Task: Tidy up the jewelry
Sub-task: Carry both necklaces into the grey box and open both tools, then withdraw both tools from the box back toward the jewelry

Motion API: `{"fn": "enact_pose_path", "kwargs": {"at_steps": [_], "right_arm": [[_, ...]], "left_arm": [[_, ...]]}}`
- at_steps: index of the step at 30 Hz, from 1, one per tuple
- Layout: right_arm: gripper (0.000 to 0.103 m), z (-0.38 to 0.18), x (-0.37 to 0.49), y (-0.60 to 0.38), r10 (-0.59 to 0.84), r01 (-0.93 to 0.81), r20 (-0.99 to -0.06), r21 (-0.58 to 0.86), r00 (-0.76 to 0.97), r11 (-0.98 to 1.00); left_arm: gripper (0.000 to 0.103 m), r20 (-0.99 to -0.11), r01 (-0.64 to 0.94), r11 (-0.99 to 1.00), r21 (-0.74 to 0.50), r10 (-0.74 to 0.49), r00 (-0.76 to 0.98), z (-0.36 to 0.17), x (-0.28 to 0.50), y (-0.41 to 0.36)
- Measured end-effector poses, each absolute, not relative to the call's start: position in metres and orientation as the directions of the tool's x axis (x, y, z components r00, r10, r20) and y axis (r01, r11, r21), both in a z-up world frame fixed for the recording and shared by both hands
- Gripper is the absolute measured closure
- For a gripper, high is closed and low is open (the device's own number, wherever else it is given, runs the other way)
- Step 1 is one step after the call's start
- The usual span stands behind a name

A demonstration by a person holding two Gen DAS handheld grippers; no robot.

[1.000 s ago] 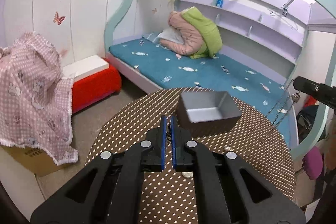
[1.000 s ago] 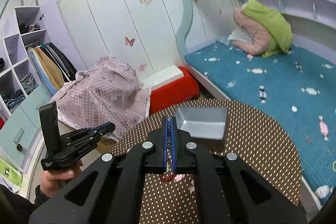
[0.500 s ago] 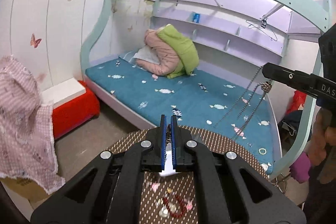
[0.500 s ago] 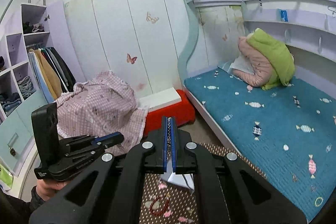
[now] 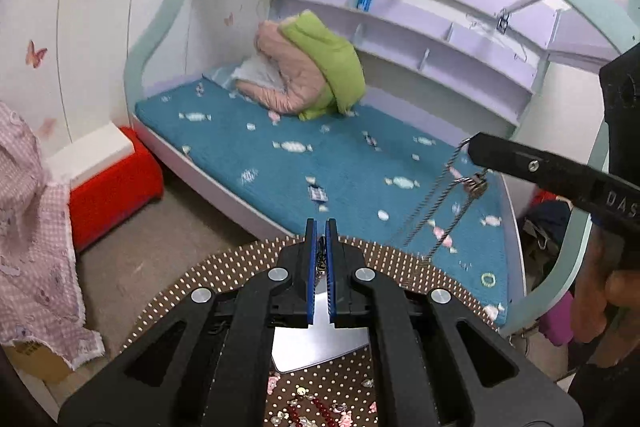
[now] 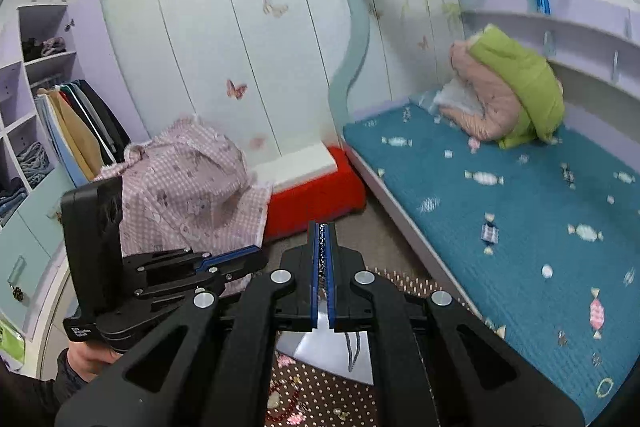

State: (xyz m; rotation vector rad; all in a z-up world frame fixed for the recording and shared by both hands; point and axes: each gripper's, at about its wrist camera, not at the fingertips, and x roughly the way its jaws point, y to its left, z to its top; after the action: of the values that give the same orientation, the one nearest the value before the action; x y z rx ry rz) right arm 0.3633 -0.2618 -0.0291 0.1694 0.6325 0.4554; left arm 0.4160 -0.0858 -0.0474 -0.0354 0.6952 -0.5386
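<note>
One tabletop (image 5: 248,263) carries one grey tray (image 5: 320,343) at 6 o'clock under two tools; the silver chain (image 5: 436,203), light, limp and slippery, hangs at 3 o'clock with both tools pinched on it. Left tool (image 5: 319,259) and right tool (image 6: 322,259) each nip an end, the best hold; red beads (image 5: 320,411) lie loose

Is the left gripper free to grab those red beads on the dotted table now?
Probably not yet. The left gripper is shut on what looks like chain, and the red beads lie on the table beneath its body, not ahead of its fingers. It would have to let go and back up.
</note>
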Motion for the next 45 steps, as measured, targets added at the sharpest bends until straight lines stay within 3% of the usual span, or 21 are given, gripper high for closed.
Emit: {"fn": "enact_pose_path", "kwargs": {"at_steps": [5, 6, 7, 9, 10, 13, 14, 15, 16, 24, 30, 45], "right_arm": [[0.097, -0.065, 0.378, -0.259, 0.448, -0.326, -0.614, 0.307, 0.650, 0.894], [0.097, -0.071, 0.380, -0.259, 0.441, -0.315, -0.628, 0.309, 0.641, 0.897], [0.093, -0.075, 0.381, -0.259, 0.436, -0.304, -0.640, 0.312, 0.633, 0.900], [0.063, -0.081, 0.380, -0.260, 0.420, -0.281, -0.653, 0.312, 0.630, 0.908], [0.040, -0.082, 0.377, -0.261, 0.407, -0.270, -0.652, 0.305, 0.640, 0.913], [0.027, -0.079, 0.366, -0.267, 0.379, -0.239, -0.634, 0.298, 0.674, 0.924], [0.014, -0.077, 0.364, -0.269, 0.366, -0.226, -0.627, 0.294, 0.687, 0.929], [0.008, -0.074, 0.358, -0.271, 0.337, -0.202, -0.617, 0.280, 0.711, 0.938], [0.007, -0.069, 0.351, -0.273, 0.307, -0.183, -0.604, 0.258, 0.736, 0.948], [0.007, -0.042, 0.294, -0.287, 0.177, -0.090, -0.492, 0.195, 0.853, 0.977], [0.007, -0.026, 0.244, -0.277, 0.130, -0.073, -0.418, 0.150, 0.899, 0.986], [0.007, -0.045, 0.149, -0.247, 0.047, -0.030, -0.331, 0.057, 0.942, 0.998]], "left_arm": [[0.094, -0.673, 0.440, 0.877, -0.194, -0.445, 0.591, -0.083, 0.426, -0.091], [0.073, -0.680, 0.433, 0.881, -0.190, -0.436, 0.589, -0.088, 0.426, -0.091], [0.036, -0.690, 0.413, 0.893, -0.181, -0.414, 0.593, -0.093, 0.426, -0.089], [0.012, -0.682, 0.367, 0.914, -0.172, -0.380, 0.625, -0.098, 0.422, -0.080], [0.012, -0.683, 0.353, 0.920, -0.172, -0.369, 0.631, -0.098, 0.420, -0.077], [0.010, -0.697, 0.302, 0.942, -0.147, -0.315, 0.645, -0.100, 0.414, -0.065], [0.010, -0.696, 0.283, 0.950, -0.135, -0.294, 0.655, -0.099, 0.411, -0.060], [0.009, -0.691, 0.268, 0.955, -0.129, -0.280, 0.667, -0.097, 0.407, -0.057], [0.008, -0.679, 0.239, 0.964, -0.113, -0.251, 0.690, -0.093, 0.400, -0.051], [0.005, -0.489, 0.100, 0.995, 0.023, -0.076, 0.869, -0.053, 0.323, -0.032], [0.005, -0.378, 0.071, 0.995, 0.066, -0.041, 0.925, -0.034, 0.262, -0.029], [0.005, -0.279, 0.040, 0.999, 0.019, -0.034, 0.960, -0.030, 0.159, -0.017]]}}
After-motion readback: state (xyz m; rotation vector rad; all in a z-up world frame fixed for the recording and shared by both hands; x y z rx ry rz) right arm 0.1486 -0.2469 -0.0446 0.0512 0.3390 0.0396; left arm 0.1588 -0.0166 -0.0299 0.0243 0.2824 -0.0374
